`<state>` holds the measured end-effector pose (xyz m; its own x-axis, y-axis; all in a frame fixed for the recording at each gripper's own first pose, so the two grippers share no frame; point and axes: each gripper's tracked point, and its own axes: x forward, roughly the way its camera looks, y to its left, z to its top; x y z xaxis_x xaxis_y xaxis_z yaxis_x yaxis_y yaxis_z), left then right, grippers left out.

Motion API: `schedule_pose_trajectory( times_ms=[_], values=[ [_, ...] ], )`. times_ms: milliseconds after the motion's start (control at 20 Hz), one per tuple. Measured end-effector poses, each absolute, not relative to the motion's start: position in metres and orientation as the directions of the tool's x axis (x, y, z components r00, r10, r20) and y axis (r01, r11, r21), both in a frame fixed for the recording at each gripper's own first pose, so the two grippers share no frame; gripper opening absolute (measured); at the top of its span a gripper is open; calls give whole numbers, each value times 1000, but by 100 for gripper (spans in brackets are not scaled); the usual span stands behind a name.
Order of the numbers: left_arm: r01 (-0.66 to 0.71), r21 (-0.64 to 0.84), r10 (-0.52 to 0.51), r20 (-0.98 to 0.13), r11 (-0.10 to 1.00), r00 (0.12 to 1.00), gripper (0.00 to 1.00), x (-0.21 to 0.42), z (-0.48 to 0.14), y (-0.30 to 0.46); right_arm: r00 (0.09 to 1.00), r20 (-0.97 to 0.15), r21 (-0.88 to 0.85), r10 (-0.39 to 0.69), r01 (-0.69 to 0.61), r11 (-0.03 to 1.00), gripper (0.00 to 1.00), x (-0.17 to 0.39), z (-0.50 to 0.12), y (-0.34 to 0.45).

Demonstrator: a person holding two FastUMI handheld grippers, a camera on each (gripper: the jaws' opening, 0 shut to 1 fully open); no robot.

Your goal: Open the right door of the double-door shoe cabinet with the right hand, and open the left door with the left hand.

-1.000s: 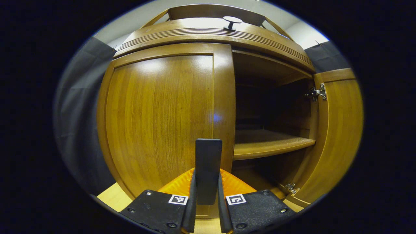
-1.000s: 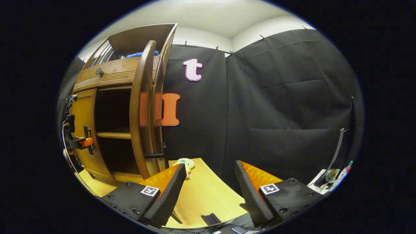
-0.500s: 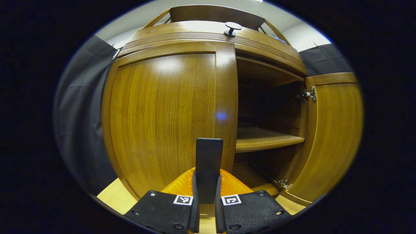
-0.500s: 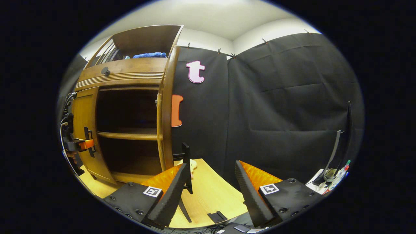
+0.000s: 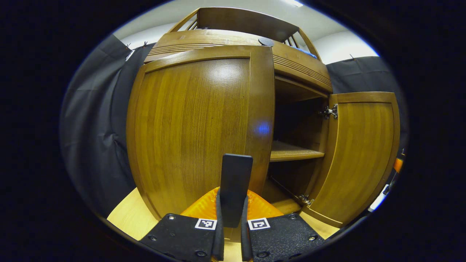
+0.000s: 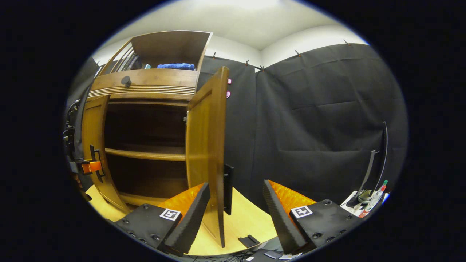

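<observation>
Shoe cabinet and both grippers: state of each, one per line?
right door: swung wide open, released
left door: ajar, pulled partway out
left door handle: clamped between the fingers
left gripper: shut on the handle
right gripper: open, holding nothing
shelf: bare

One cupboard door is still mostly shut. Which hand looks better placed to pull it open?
The left. Its gripper is shut on the left door's handle, so it only needs to pull. The right gripper is open and holds nothing, beside the right door, which already stands wide open.
</observation>
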<state>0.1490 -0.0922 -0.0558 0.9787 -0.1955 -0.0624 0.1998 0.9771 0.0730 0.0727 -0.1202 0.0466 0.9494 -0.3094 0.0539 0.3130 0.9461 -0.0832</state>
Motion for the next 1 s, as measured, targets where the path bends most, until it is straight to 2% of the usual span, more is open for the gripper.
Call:
schedule_pose_trajectory(
  times_ms=[250,300,350,400,500,550,650,700,850,900,1000],
  values=[
    [220,61,-217,-61,974,974,17,128,-55,-80,959,51,-91,-279,283,955,94,75,42,-84],
    [219,60,-216,-59,974,975,17,123,-55,-76,961,47,-90,-273,276,957,97,78,42,-78],
    [218,55,-215,-60,974,975,17,117,-53,-73,963,43,-88,-265,268,960,94,79,40,-72],
    [218,47,-215,-64,975,974,17,113,-53,-70,966,40,-86,-256,258,962,97,81,40,-65],
    [222,42,-219,-73,974,973,17,104,-52,-63,971,38,-84,-236,239,967,97,85,39,-52],
    [224,43,-220,-77,974,972,17,104,-51,-64,973,37,-85,-226,229,970,94,87,38,-46],
    [225,40,-221,-78,974,972,17,109,-51,-67,978,34,-86,-205,207,975,94,92,37,-32],
    [223,40,-219,-79,974,972,17,109,-52,-67,981,32,-86,-193,195,977,97,94,36,-25],
    [212,37,-209,-77,977,975,16,109,-50,-65,987,21,-83,-157,158,984,97,101,32,-8],
    [207,39,-204,-76,978,976,15,108,-50,-65,989,16,-81,-145,145,986,94,103,31,-2],
    [194,39,-191,-69,980,979,15,108,-48,-64,992,11,-81,-123,124,989,95,106,29,7]
  ],
)
